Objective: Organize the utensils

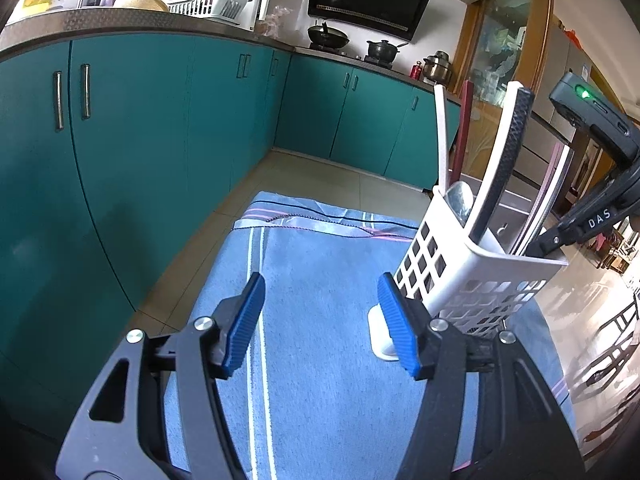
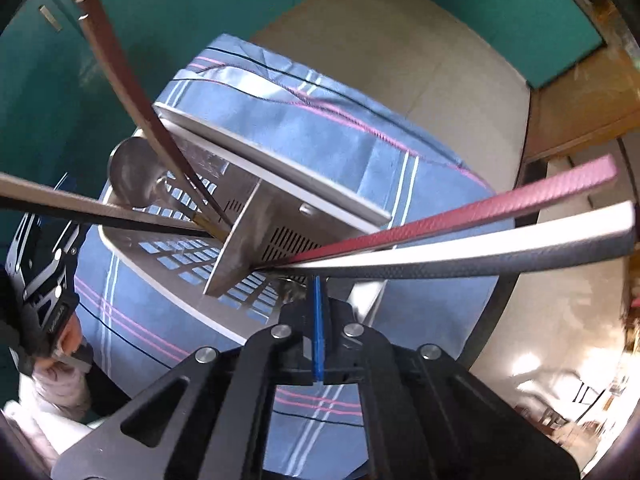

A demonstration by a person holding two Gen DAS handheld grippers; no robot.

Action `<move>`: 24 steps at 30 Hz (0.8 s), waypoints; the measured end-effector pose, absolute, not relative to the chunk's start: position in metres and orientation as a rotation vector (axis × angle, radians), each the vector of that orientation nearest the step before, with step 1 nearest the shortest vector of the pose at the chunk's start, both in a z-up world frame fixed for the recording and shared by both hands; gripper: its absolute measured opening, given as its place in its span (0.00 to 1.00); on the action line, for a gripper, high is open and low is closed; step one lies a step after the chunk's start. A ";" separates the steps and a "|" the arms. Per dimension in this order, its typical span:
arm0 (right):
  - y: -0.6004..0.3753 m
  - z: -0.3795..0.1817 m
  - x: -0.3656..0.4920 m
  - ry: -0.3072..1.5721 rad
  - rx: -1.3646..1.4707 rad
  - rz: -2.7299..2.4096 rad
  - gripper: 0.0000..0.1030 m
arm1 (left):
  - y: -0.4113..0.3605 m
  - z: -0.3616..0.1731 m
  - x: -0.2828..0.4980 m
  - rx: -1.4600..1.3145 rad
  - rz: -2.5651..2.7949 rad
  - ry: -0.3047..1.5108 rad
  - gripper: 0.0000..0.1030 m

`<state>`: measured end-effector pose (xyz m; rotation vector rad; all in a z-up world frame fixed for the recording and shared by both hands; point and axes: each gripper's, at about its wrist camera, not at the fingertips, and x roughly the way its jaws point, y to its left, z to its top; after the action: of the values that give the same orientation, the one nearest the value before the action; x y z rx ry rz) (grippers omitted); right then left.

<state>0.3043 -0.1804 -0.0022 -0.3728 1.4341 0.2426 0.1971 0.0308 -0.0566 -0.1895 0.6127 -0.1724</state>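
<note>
A white perforated utensil holder (image 1: 460, 268) stands on a blue striped towel (image 1: 320, 280), holding knives with black-and-white (image 1: 516, 148) and pink handles, a spoon (image 1: 460, 196) and a white handle. My left gripper (image 1: 320, 320) is open and empty, low over the towel just left of the holder. My right gripper (image 2: 318, 284) looks down into the holder (image 2: 168, 248) from above, its blue pads pressed together at the holder's near rim; nothing shows between them. Chopsticks (image 2: 120, 76), a cleaver blade (image 2: 256, 236), the spoon (image 2: 136, 172) and knife handles (image 2: 480, 240) stand inside.
Teal kitchen cabinets (image 1: 140, 140) run along the left and back. A counter carries a dish rack (image 1: 212, 2), pots and a stove. Tiled floor (image 1: 320, 172) lies beyond the towel-covered table. The right gripper's body (image 1: 592, 208) rises beside the holder.
</note>
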 end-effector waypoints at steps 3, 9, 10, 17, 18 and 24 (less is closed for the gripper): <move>-0.174 -0.005 0.304 1.464 -0.408 0.281 0.09 | 0.028 -0.057 0.198 -0.185 -0.173 0.616 0.57; -0.168 -0.014 0.316 1.526 -0.406 0.320 0.23 | 0.027 -0.059 0.195 -0.173 -0.171 0.616 0.57; -0.169 -0.016 0.317 1.536 -0.393 0.332 0.24 | 0.027 -0.059 0.195 -0.174 -0.170 0.616 0.57; -0.171 -0.019 0.316 1.531 -0.395 0.335 0.07 | 0.028 -0.060 0.198 -0.173 -0.173 0.623 0.57; -0.172 -0.019 0.316 1.529 -0.390 0.326 0.06 | 0.027 -0.060 0.197 -0.172 -0.175 0.623 0.57; -0.183 -0.013 0.312 1.494 -0.360 0.317 0.00 | 0.024 -0.060 0.196 -0.158 -0.181 0.623 0.58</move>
<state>0.3122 -0.1832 -0.0132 -0.3602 1.4937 0.3166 0.1960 0.0239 -0.0601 -0.1577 0.6227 -0.1805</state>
